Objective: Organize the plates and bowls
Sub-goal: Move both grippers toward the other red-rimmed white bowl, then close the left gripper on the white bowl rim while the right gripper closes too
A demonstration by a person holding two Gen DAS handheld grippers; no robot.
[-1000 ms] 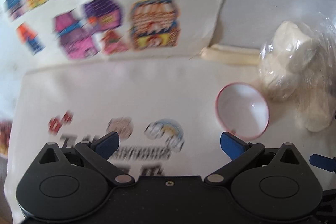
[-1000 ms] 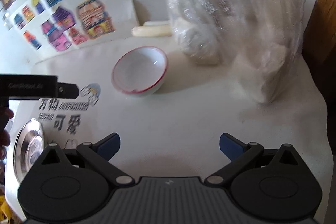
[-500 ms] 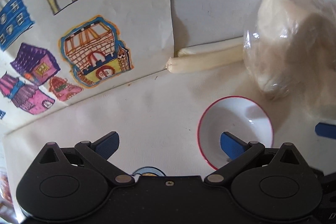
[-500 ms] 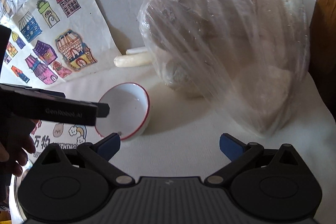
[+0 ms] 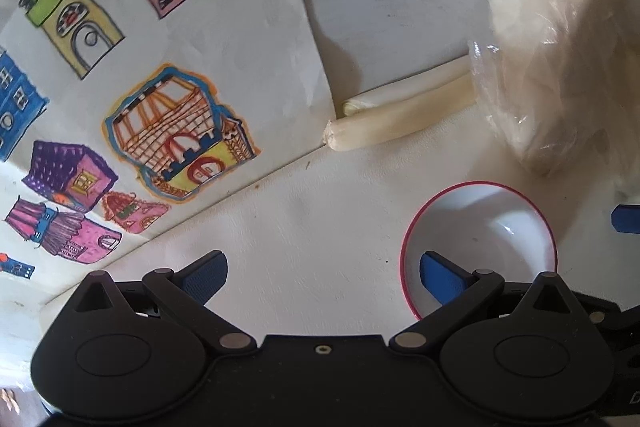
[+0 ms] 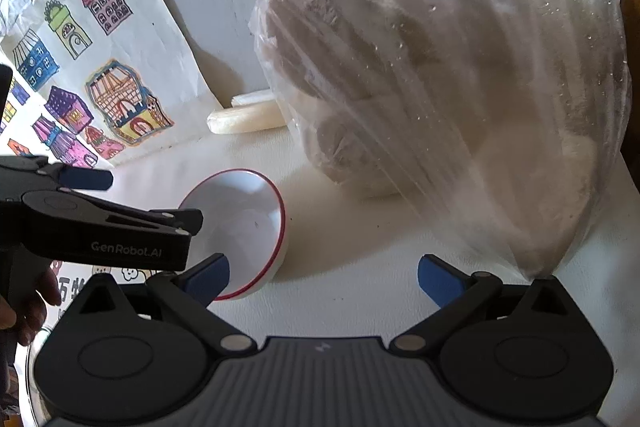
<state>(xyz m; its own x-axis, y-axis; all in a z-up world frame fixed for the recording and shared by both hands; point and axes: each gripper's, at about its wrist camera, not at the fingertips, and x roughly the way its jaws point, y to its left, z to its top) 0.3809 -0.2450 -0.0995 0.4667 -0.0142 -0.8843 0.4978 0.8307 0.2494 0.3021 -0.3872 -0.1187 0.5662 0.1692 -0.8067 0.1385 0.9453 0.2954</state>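
We see a white bowl (image 5: 492,227) with a red rim sitting on the table (image 5: 320,227), which has a white cloth on it. The bowl is on the right side of the left wrist view, near the camera. Our left gripper (image 5: 324,267) has its jaws spread wide, with nothing between them. Its right blue fingertip (image 5: 440,273) shows in front of the bowl's near inside; we cannot tell if it touches. In the right wrist view the left gripper comes in from the left, over the left side of the bowl (image 6: 248,223).

Our right gripper (image 6: 324,275) also has its jaws spread wide and holds nothing. Its left blue fingertip (image 6: 208,277) sits at the bowl's near rim. A hand (image 6: 24,303) shows at the left edge, holding the left gripper's handle.

Just past the bowl, to the right, stands a big clear plastic bag (image 6: 460,87) full of pale lumps. A pale rolled thing (image 5: 396,115) lies on the table at the far side, with one end at the bag. A paper with colorful drawn houses (image 5: 160,67) leans at the far left. Part of a shiny metal plate (image 6: 34,379) peeks out at the near left.
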